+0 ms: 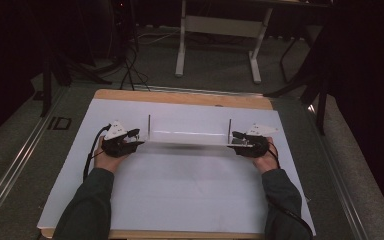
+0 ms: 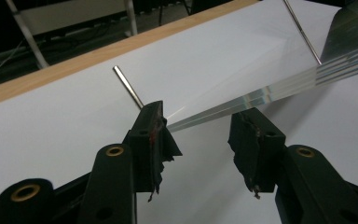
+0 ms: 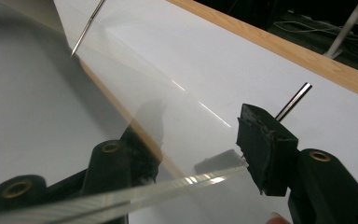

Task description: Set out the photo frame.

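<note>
Acrylic, clear and flat: a long transparent plate (image 1: 187,137) spans the middle of the high view, across a white sheet (image 1: 180,190) that covers the wooden table (image 1: 180,96). Two thin metal rods stand upright on it, one (image 1: 149,126) near its left end and one (image 1: 229,130) near its right end.

My left gripper (image 1: 130,139) sits at centre left of that view, at the plate's left end, with my left hand (image 1: 107,157) behind it. In the left gripper view my jaws stand apart, released, with the plate's edge (image 2: 261,95) running between them toward the upper right; the near rod (image 2: 128,87) rises just behind the left jaw.

My right gripper (image 1: 242,140) is at centre right, at the plate's other end, my right hand (image 1: 267,160) behind it. In the right gripper view the plate (image 3: 168,116) lies across my jaws, its edge low in the frame; whether they clench it I cannot tell. A rod (image 3: 292,101) pokes up behind the right jaw.
</note>
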A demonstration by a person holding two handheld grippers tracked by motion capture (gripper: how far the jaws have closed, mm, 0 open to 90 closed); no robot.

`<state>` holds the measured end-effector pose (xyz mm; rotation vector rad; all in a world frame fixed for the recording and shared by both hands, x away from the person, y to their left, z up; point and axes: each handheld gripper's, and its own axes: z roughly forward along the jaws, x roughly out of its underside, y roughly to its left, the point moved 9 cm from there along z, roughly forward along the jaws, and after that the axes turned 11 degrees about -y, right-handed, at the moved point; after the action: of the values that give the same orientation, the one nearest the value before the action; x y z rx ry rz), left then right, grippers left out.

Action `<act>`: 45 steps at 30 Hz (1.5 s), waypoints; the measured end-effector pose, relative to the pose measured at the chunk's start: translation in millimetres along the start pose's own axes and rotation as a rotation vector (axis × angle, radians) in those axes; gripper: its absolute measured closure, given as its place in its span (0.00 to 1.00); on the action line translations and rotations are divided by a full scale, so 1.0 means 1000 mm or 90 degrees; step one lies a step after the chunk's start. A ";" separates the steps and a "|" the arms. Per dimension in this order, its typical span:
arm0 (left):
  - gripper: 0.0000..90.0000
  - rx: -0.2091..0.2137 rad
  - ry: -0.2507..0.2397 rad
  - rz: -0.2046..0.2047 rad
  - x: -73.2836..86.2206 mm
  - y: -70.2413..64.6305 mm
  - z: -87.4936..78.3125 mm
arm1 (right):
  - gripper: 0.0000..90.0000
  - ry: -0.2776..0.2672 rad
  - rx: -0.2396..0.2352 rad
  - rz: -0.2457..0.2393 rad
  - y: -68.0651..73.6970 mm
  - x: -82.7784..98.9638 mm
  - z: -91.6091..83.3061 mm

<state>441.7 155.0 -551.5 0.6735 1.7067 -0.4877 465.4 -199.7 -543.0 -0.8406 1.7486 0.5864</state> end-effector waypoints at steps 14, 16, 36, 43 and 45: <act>0.59 0.007 -0.018 -0.011 -0.006 -0.003 0.008 | 0.53 0.004 -0.005 0.013 -0.002 -0.004 0.001; 0.59 -0.001 -0.021 -0.011 -0.008 -0.001 0.009 | 0.54 -0.001 -0.009 0.019 -0.003 -0.005 0.001; 0.60 -0.003 -0.030 -0.033 -0.012 0.003 0.010 | 0.51 -0.010 -0.009 0.050 -0.007 -0.008 0.004; 0.57 -0.003 -0.031 -0.022 -0.012 0.004 0.012 | 0.50 -0.008 -0.009 0.055 -0.008 -0.008 0.004; 0.56 -0.007 -0.032 -0.020 -0.013 0.003 0.013 | 0.50 -0.009 -0.007 0.057 -0.008 -0.008 0.004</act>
<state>455.3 147.1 -542.0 0.6219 1.6734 -0.5135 475.4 -199.8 -536.6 -0.7681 1.7789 0.6603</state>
